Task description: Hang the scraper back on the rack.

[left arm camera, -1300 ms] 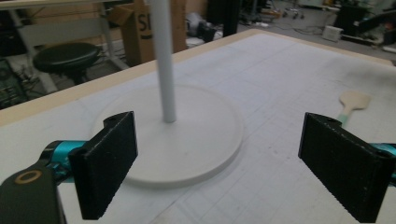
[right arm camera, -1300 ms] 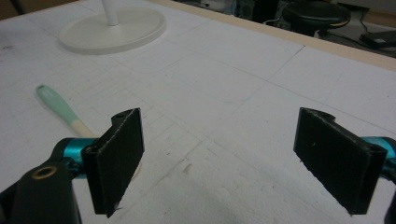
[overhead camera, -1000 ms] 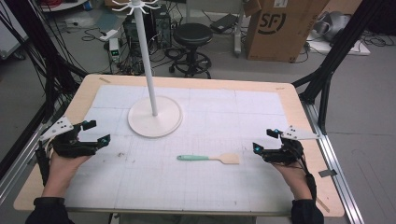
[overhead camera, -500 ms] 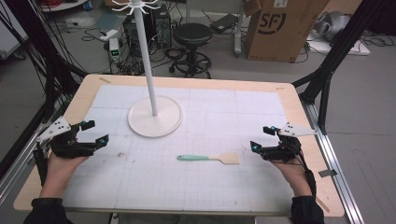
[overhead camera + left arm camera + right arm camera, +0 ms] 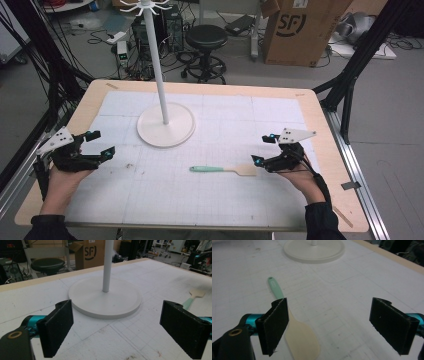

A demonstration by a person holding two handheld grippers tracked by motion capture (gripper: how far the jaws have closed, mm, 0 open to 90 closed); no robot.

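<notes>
On the table [image 5: 320, 115], w/ its white gridded mat: 1 spatula [image 5: 223, 170], 1 white stand [image 5: 165, 125], 2 grippers. Spatula lies flat at centre-right, mint-green handle, pale flat blade, blade end just beside right gripper [image 5: 264, 148]; in right gripper view it sits by one jaw. Stand = thin round pole on smooth disc base. Left gripper [image 5: 99, 143] & right both spread wide, nothing between jaws. Jaw pads black, rough-textured, rectangular.
</notes>
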